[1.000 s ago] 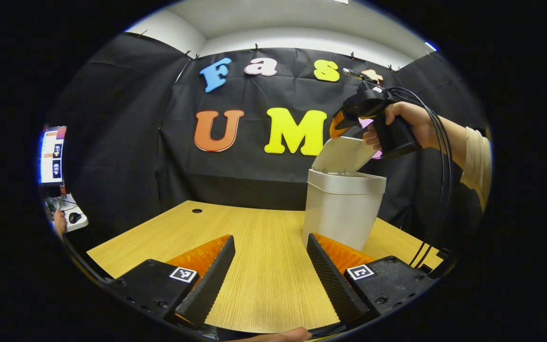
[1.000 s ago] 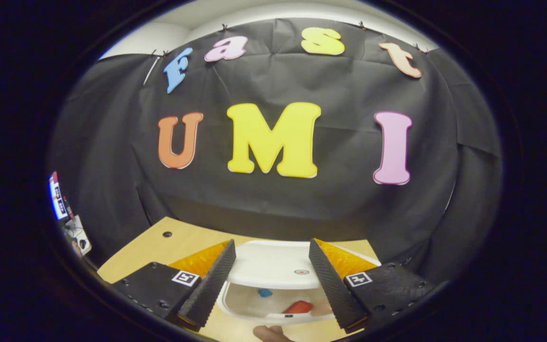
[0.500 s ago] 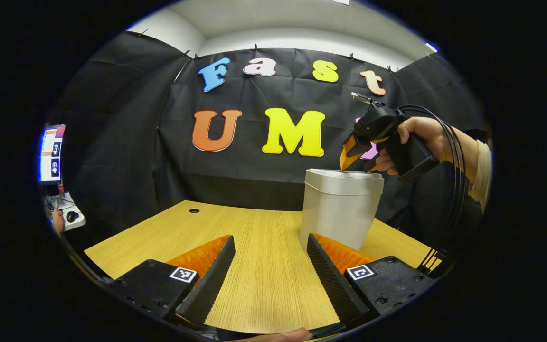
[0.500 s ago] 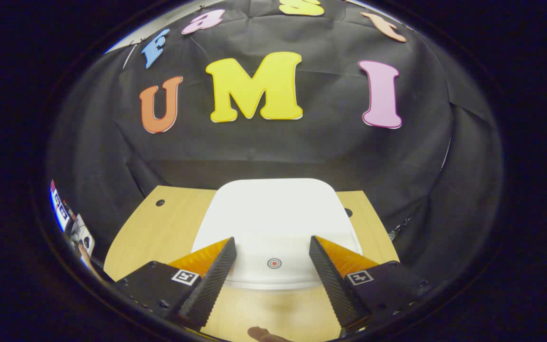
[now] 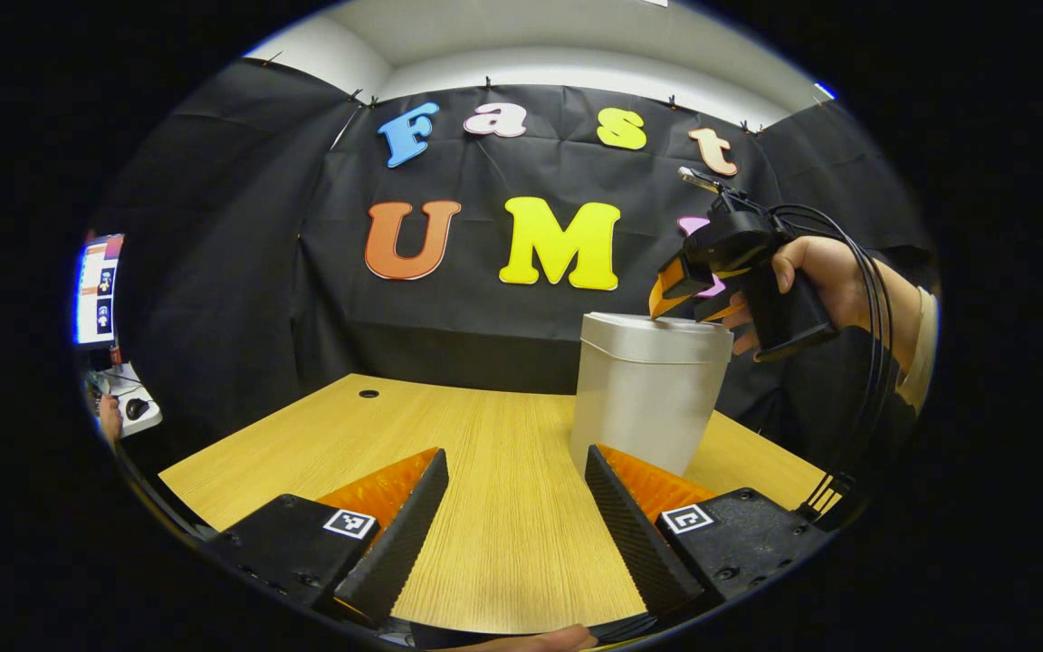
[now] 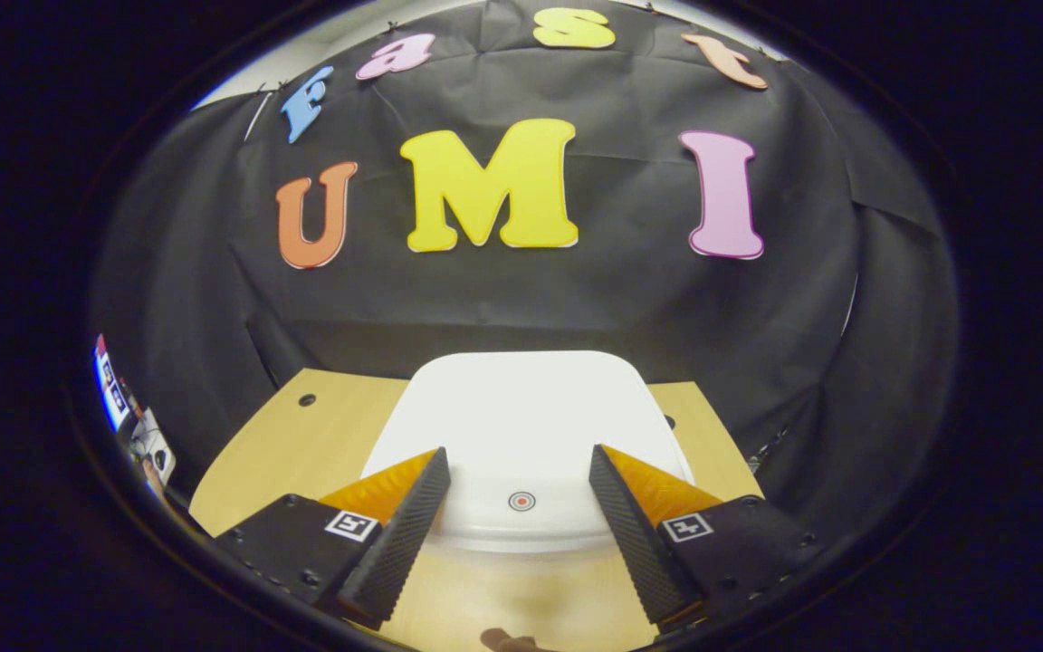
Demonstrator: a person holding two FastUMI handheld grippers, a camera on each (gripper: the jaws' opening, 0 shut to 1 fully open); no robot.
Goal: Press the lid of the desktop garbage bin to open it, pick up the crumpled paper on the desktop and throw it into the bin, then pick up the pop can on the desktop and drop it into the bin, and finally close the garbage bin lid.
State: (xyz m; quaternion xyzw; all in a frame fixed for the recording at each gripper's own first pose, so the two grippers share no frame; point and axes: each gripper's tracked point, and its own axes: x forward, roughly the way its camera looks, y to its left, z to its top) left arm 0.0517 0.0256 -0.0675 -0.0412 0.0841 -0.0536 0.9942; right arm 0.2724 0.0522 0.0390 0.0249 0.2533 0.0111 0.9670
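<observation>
White plastic bin (image 5: pixel 648 398) centre-right, flat lid (image 6: pixel 521 426) down; right gripper (image 6: pixel 521 493) spread, empty, tips over lid's press mark. Left gripper (image 5: pixel 517 507) spread, empty, idle low over wooden desk (image 5: pixel 485 453).

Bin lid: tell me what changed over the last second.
The lid swung down from tilted open to flat shut on the bin, with the right gripper following it down to its top. Nothing gripped. The left gripper kept hovering open over the table.

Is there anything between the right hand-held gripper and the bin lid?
Nothing visible. The right hand-held gripper hangs open just above the closed lid of the bin, with bare lid between its fingers.
</observation>
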